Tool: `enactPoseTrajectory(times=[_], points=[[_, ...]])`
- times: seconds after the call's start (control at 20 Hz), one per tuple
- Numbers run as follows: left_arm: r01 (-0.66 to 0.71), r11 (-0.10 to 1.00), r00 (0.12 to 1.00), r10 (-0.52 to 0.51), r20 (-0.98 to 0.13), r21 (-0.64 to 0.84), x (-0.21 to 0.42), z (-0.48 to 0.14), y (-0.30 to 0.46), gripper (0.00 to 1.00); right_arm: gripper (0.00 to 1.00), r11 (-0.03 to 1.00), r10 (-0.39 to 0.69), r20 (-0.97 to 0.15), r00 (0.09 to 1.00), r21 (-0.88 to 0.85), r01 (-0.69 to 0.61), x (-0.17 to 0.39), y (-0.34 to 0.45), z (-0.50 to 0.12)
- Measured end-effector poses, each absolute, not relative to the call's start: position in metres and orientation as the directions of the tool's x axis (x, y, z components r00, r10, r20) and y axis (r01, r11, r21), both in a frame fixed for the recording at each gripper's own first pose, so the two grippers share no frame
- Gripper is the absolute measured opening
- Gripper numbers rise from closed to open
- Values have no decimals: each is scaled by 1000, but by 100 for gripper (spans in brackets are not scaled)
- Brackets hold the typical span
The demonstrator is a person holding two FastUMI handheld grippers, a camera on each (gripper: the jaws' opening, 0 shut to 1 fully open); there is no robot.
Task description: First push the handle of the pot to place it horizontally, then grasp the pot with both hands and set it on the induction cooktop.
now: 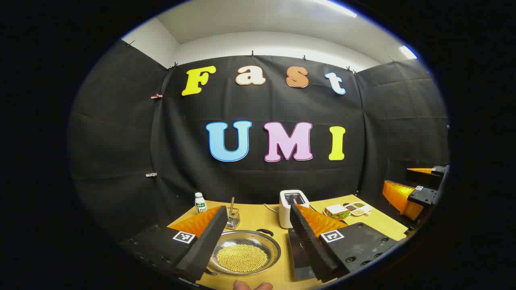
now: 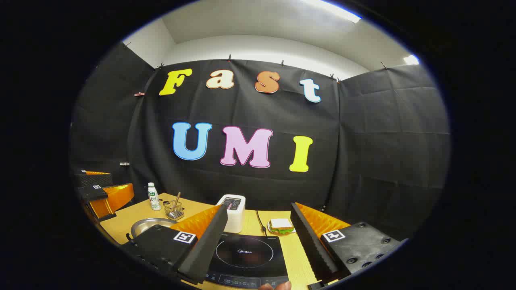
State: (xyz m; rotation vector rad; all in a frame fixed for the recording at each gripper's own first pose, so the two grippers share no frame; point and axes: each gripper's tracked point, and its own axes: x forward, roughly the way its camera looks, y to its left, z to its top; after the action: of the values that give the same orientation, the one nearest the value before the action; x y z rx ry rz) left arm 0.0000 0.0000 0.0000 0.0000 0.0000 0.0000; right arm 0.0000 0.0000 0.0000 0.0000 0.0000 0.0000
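Note:
A shallow steel pot holding yellow beans sits on the wooden table, between the fingers of my left gripper, which is open above its near side. One black loop handle sits at the pot's far right rim, the other at its near left rim. The black induction cooktop lies just right of the pot. In the right gripper view, my right gripper hangs open over the cooktop, with the pot to its left. Neither gripper touches anything.
A white toaster stands behind the cooktop. At the back left are a small bottle and a wire holder with a utensil. A sandwich and small dishes sit at the back right.

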Motion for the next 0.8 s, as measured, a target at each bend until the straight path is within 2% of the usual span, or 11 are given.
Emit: enactPoseTrajectory(times=[0.8], points=[[16,1000,1000,-16,5,-2,-2,4,0,97,98,1000,7,11,1000,-17,-7,-1,1,2]])
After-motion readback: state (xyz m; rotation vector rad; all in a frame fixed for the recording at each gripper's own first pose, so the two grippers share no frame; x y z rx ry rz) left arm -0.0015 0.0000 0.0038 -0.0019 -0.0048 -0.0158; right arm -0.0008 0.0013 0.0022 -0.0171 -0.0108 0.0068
